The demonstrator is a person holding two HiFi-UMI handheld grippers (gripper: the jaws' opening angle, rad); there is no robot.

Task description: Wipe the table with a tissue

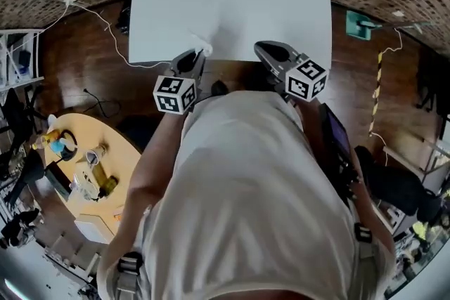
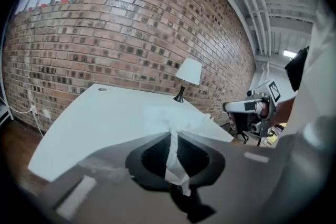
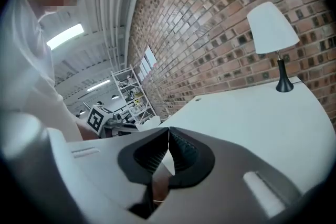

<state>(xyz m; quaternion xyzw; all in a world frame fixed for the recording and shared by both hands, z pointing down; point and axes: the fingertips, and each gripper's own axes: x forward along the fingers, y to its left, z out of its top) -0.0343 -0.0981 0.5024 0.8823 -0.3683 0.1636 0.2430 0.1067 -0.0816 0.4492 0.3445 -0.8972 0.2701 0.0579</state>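
Left gripper view: L gripper (image 2: 174, 135) jaws clamped on tissue (image 2: 160, 117), sheet fanning past tips over white table (image 2: 94, 123). Head view shows only white scrap there. Right gripper view: R gripper (image 3: 168, 136) jaws shut tip-to-tip, nothing btwn; lamp (image 3: 272, 26) at 1 o'clock. Both grippers at table's near edge, pointing 12 o'clock, tilted slightly down.
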